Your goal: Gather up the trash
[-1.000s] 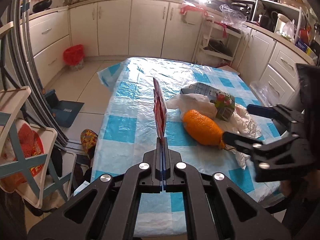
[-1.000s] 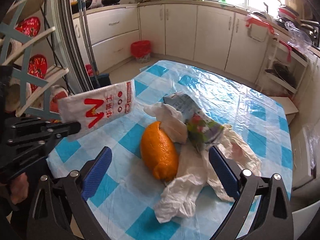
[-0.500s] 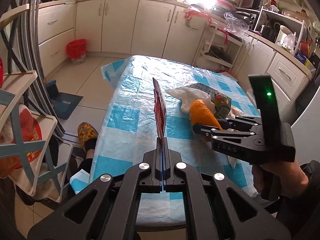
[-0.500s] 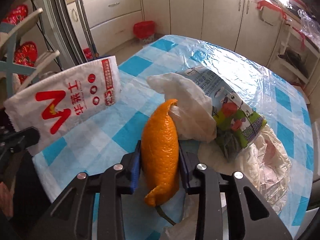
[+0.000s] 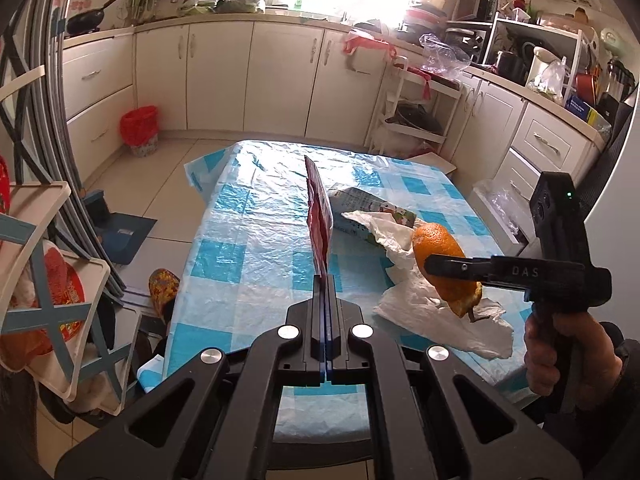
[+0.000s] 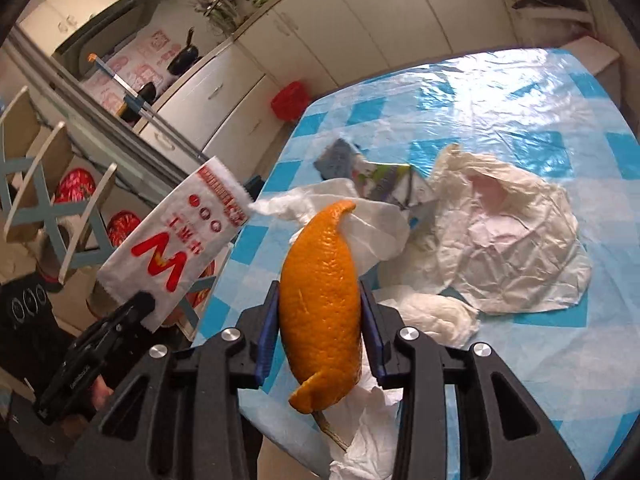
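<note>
Right hand-held gripper [image 6: 320,312] clamped on the orange peel [image 6: 322,300], held in the air above the near edge of the worktop [image 6: 540,364]. Left hand-held gripper [image 5: 326,280] pressed together on the lower edge of a white and red wrapper [image 6: 180,240], held upright at the left side. On the worktop, beyond the peel: crumpled white plastic bag [image 6: 508,236] and a flattened carton [image 6: 380,176], touching each other.

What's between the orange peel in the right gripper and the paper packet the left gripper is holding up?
Nothing solid. In the right wrist view the orange peel and the paper packet are apart, with only tablecloth and a chair behind the gap.
</note>
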A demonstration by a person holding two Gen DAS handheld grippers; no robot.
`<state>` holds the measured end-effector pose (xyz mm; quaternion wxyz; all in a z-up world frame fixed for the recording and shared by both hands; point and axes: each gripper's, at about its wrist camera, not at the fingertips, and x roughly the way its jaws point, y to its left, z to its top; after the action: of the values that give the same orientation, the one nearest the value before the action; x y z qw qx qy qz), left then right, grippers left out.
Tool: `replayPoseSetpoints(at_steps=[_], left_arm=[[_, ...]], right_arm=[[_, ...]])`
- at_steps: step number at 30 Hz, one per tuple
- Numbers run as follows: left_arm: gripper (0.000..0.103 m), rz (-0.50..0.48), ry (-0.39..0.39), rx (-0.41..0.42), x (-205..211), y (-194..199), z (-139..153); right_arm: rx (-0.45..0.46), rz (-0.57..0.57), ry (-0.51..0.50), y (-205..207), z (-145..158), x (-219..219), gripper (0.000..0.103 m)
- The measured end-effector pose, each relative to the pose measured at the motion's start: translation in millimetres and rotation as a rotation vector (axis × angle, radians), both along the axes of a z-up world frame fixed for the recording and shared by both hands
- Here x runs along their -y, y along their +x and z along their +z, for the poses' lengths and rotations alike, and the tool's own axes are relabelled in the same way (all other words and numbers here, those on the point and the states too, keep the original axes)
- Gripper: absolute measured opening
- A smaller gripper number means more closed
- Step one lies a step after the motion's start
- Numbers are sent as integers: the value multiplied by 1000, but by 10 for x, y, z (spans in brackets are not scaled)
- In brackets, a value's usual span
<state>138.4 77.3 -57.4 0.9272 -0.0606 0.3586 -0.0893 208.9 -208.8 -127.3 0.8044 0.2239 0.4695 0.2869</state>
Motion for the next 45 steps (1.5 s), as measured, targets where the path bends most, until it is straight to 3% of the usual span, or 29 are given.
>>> replayPoseSetpoints(at_steps=[3, 7, 9, 13, 18, 23, 31, 35, 39, 43, 44, 45], left_arm=[[0, -13, 8, 9, 68, -42, 43], [0, -23, 10, 11, 112, -54, 73], [0, -27, 11, 10, 126, -38, 72], [0, -32, 9, 13, 145, -19, 83], [0, -34, 9, 4, 151, 30, 53], [0, -33, 8, -4, 145, 60, 19], [0, -3, 8, -1, 34, 48, 12], [0, 22, 8, 3, -105, 18, 14], [0, 46, -1, 2, -226, -3, 4], [0, 57, -10, 2, -294, -20, -3], [0, 59, -12, 3, -301, -27, -7], [0, 60, -14, 3, -313, -32, -10]], right_arm=[[-61, -75, 96, 75, -116, 265, 38], [-118, -125, 316, 50, -222, 577, 42], [-133, -170, 347, 77, -250, 688, 49], [-140, -213, 413, 128, -304, 817, 49], [-68, -207, 227, 124, -158, 698, 57], [5, -118, 78, 124, -12, 421, 58], [15, 251, -45, 134, 1, -606, 65], [86, 424, -134, -102, 49, -1003, 69], [179, 546, -317, -279, 53, -1300, 72], [274, 654, -592, -386, -85, -1647, 72], [291, 685, -640, -407, -125, -1687, 71], [302, 701, -662, -419, -159, -1716, 63]])
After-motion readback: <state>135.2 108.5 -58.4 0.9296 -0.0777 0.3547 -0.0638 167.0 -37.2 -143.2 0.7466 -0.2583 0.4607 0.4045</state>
